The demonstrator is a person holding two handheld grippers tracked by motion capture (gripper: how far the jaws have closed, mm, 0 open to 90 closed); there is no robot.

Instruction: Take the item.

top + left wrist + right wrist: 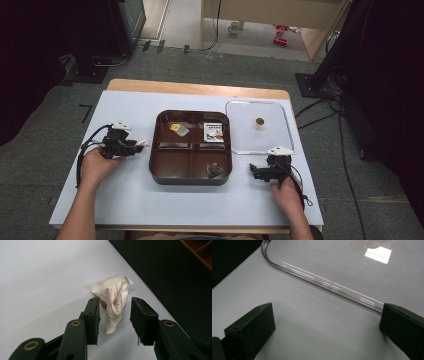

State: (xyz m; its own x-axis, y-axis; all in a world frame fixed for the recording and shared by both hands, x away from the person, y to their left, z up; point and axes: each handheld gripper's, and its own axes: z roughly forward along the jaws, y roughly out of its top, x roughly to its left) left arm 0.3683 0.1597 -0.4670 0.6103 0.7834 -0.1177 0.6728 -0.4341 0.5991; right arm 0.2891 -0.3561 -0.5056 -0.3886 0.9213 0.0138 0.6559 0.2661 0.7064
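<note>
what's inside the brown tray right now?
The brown tray has four compartments: a yellow packet with a clear wrapper far left, a printed packet far right, a dark wrapped item near right. Near left looks bare. Nothing visible beneath them.

Wooden table [195,89] covered by white sheet [125,195]. Brown four-compartment tray [191,146] set at centre of sheet. Clear plastic lid [258,127] laid flat just right of tray, small brown knob at its middle. Crumpled white printed wrapper [113,302] seen lying on sheet left of tray, close to its left wall. Lid's rounded rim [324,282] seen resting flat on sheet in right gripper view. Grey carpet floor [210,70] around table.
</note>
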